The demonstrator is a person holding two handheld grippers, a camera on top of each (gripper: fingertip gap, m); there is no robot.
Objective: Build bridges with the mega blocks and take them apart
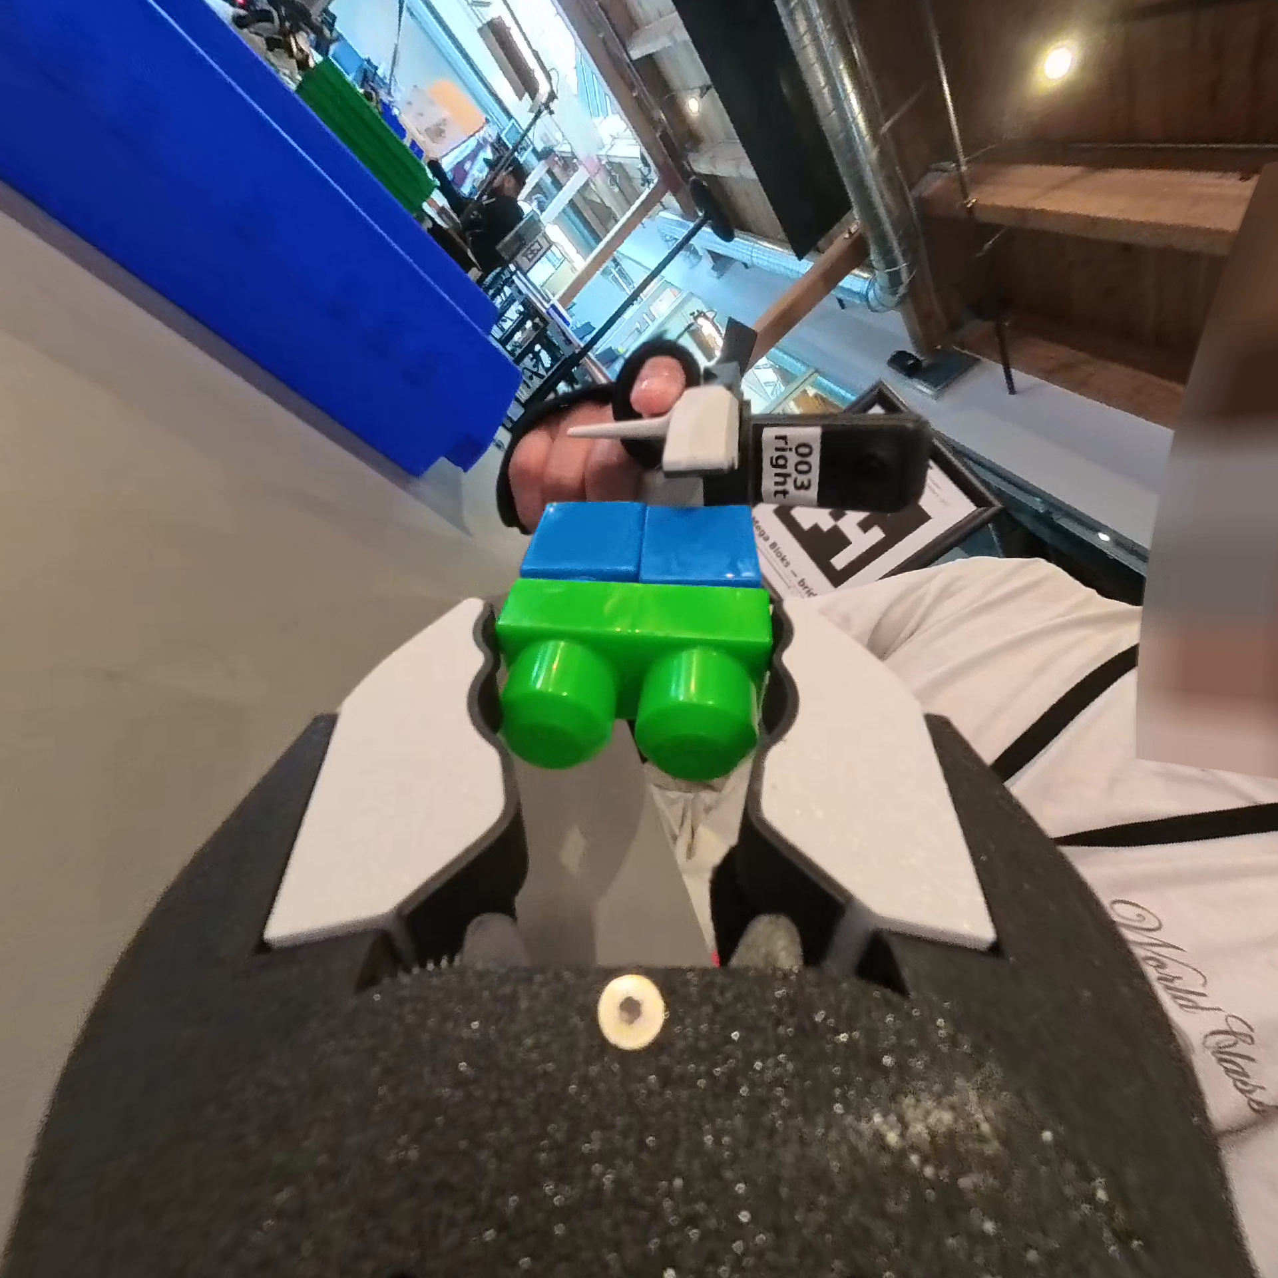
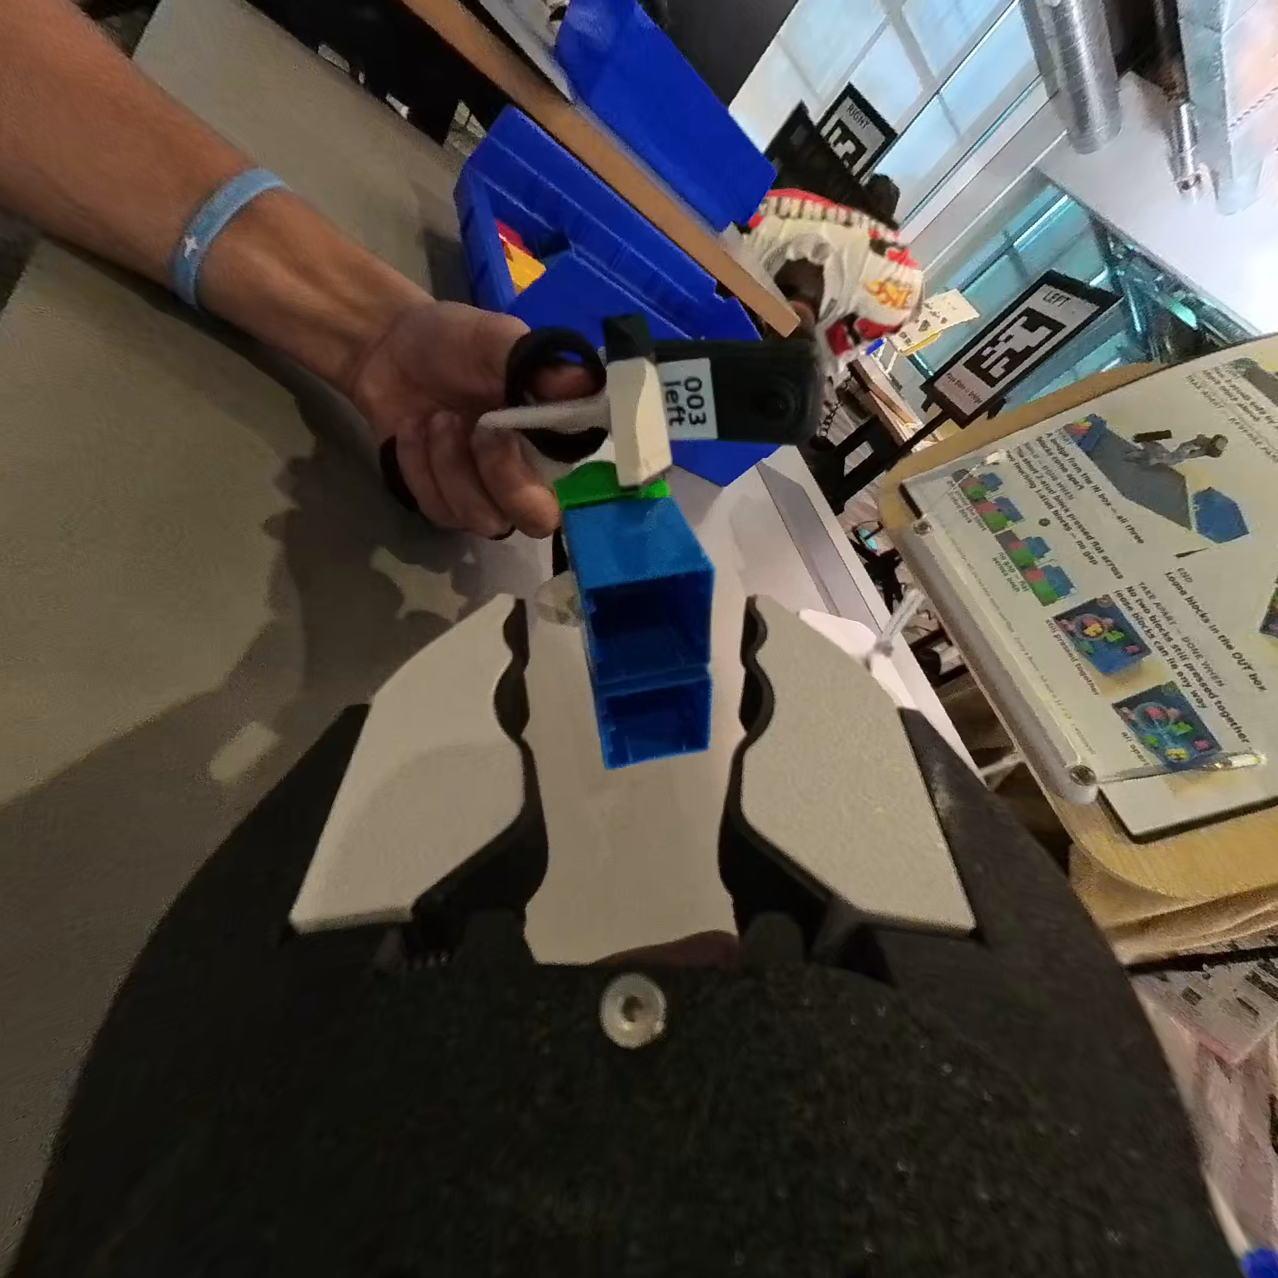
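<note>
My left gripper (image 1: 633, 622) is shut on a green two-stud block (image 1: 633, 622), studs pointing back at the camera. Two blue blocks (image 1: 640, 546) are stuck side by side on its far face, held above the table. In the right wrist view the blue blocks (image 2: 643, 622) show their hollow undersides, with the green block (image 2: 588, 484) behind them. My right gripper (image 2: 633, 608) is open, a finger on each side of the blue blocks with a small gap on both sides. Its camera housing (image 1: 830, 463) shows beyond the blocks in the left wrist view.
Blue bins (image 2: 588, 228) stand at the back of the grey table (image 1: 138, 622), one with coloured blocks inside; they also show in the left wrist view (image 1: 242, 242). An instruction sheet on a wooden board (image 2: 1106, 588) is at the right. Framed marker cards (image 2: 1016, 339) stand behind it.
</note>
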